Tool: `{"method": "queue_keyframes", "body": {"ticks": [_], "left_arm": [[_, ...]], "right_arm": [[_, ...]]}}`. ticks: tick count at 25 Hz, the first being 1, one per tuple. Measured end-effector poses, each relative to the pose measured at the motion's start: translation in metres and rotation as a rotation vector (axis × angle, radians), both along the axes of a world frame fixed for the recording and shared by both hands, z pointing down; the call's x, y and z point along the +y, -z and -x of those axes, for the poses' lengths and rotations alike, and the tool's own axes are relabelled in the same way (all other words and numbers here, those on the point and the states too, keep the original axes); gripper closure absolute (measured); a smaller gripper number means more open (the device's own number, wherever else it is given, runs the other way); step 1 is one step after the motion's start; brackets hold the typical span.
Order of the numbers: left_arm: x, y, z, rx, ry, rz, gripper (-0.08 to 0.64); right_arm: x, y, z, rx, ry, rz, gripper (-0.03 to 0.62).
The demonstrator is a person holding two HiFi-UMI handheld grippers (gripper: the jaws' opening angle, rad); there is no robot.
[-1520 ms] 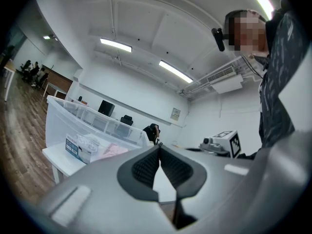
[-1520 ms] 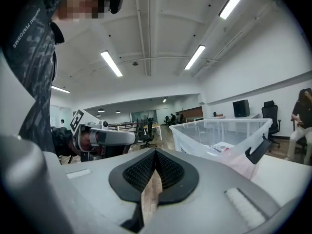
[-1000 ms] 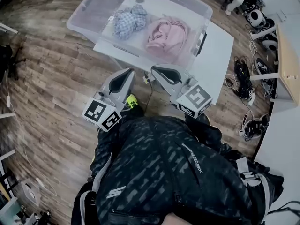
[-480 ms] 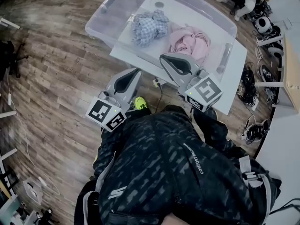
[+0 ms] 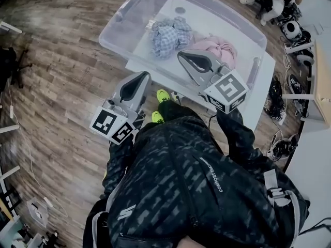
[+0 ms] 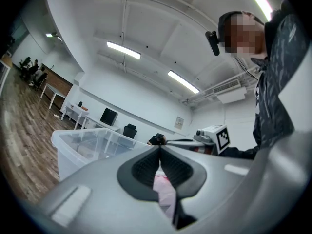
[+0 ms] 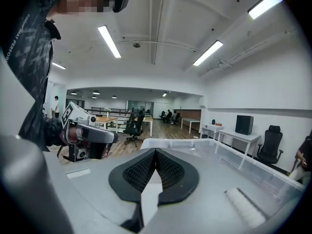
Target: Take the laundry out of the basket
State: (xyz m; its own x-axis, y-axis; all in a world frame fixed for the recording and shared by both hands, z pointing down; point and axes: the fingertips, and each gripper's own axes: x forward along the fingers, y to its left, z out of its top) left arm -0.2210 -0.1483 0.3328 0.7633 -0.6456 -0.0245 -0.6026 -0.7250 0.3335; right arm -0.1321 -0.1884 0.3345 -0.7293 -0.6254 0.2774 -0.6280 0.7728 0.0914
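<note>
Head view: drew closer to the clear basket (image 5: 129, 6) on the white table (image 5: 258, 94) over the last second. Brought the right gripper (image 5: 182, 55) over its near wall, between the blue checked garment (image 5: 168, 35) and the pink garment (image 5: 222, 48). Kept the left gripper (image 5: 142, 75) lower, above the floor (image 5: 62, 71).

Left gripper view: showed jaws pressed together, empty, pink cloth only behind them.

Right gripper view: likewise closed on nothing.

Likely meant a reach begun, both garments still inside.

Brightly, evenly lit from ceiling strip lights (image 6: 124, 50) — soft shadows, little glare. Heavy fisheye bending at edges, dark vignetted corners — foreground slightly soft.
</note>
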Motion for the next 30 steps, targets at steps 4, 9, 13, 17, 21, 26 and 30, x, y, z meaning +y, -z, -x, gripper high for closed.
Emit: {"method": "queue_keyframes", "body": {"ticks": [4,9,13,17,21,26,30], "left_arm": [[-0.021,0.004,0.009,-0.006,0.036,-0.005,0.551],[-0.045,0.010,0.015,-0.003,0.070,-0.003,0.549],[-0.061,0.002,0.016,-0.005,0.077,0.023,0.549],[-0.074,-0.003,0.023,-0.026,0.088,0.054,0.549],[-0.092,-0.003,0.032,-0.041,0.112,0.062,0.551],[-0.107,-0.006,0.033,-0.056,0.125,0.092,0.550],[-0.115,-0.015,0.031,-0.068,0.130,0.122,0.549]], "right_arm": [[-0.028,-0.004,0.000,0.001,0.005,0.019,0.592],[-0.057,-0.017,0.006,0.017,0.030,0.047,0.592],[-0.081,-0.049,0.006,0.043,0.043,0.110,0.589],[-0.102,-0.082,0.005,0.066,0.033,0.182,0.565],[-0.134,-0.116,0.002,0.089,-0.002,0.231,0.537],[-0.173,-0.160,-0.011,0.138,-0.031,0.298,0.496],[-0.195,-0.199,-0.022,0.174,-0.055,0.353,0.450]]}}
